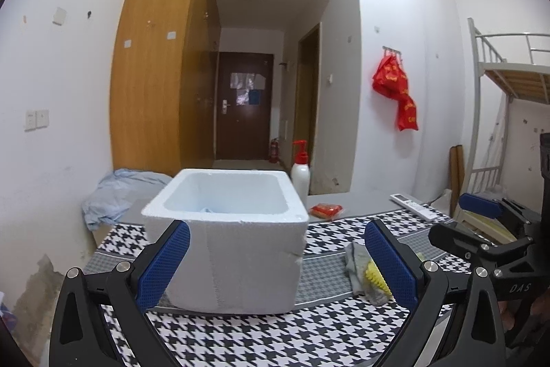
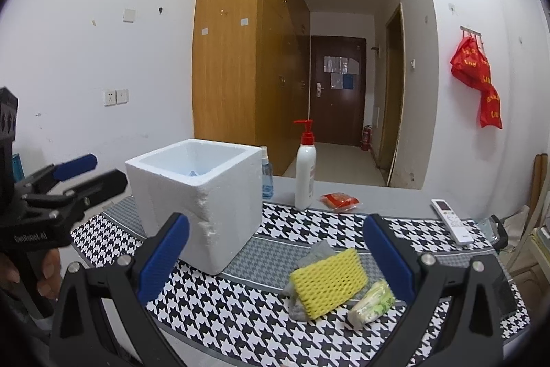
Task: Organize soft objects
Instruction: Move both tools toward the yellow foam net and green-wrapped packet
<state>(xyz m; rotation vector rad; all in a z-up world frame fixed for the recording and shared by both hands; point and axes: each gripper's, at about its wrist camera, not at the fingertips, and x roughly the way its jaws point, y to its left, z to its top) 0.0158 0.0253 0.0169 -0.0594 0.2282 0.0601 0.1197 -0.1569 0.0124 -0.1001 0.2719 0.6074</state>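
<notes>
A white foam box (image 1: 237, 250) stands on the houndstooth mat; something pale blue (image 2: 192, 173) lies at its bottom. Right of the box (image 2: 206, 205) lies a yellow foam net (image 2: 328, 281) on a grey cloth (image 2: 318, 251), and a small white and green soft packet (image 2: 371, 300) is beside them. My left gripper (image 1: 277, 239) is open in front of the box, which fills the gap between its fingers without touching them. My right gripper (image 2: 277, 236) is open, with the yellow net just inside its right finger. Both grippers hold nothing.
Behind the box stand a white pump bottle (image 2: 305, 176) and a small blue spray bottle (image 2: 266, 176). A red packet (image 2: 338, 201) and a white remote (image 2: 452, 220) lie at the back right. A pale blue cloth heap (image 1: 113, 195) sits at the mat's far left.
</notes>
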